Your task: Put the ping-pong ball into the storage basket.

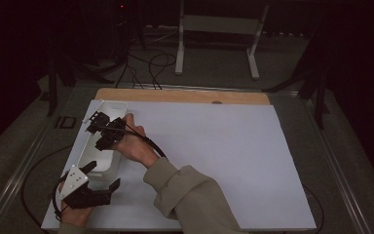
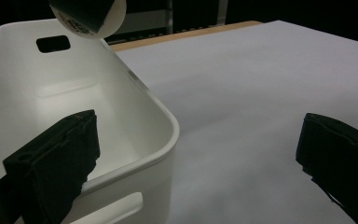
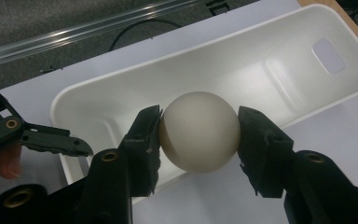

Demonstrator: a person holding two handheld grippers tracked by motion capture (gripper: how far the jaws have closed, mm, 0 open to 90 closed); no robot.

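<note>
Right gripper [image 3: 199,140] clamped on the white ball [image 3: 199,131] directly over the white bin [image 3: 279,42], long axis 12-to-6; left gripper [image 2: 198,154] open at its 6 o'clock end.

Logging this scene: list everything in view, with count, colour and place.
ball: one, off-white, clamped between the right gripper's jaws above the bin
bin: one, white, open-topped with handle slots, at the sheet's left edge
sheet: one, white, covering the table
table: one, wooden edge showing at the far side
stand: one, white, on the floor beyond the table
cables: several, black, on the floor
right gripper: one, black, over the bin
left gripper: one, black, jaws apart at the bin's near end
</note>
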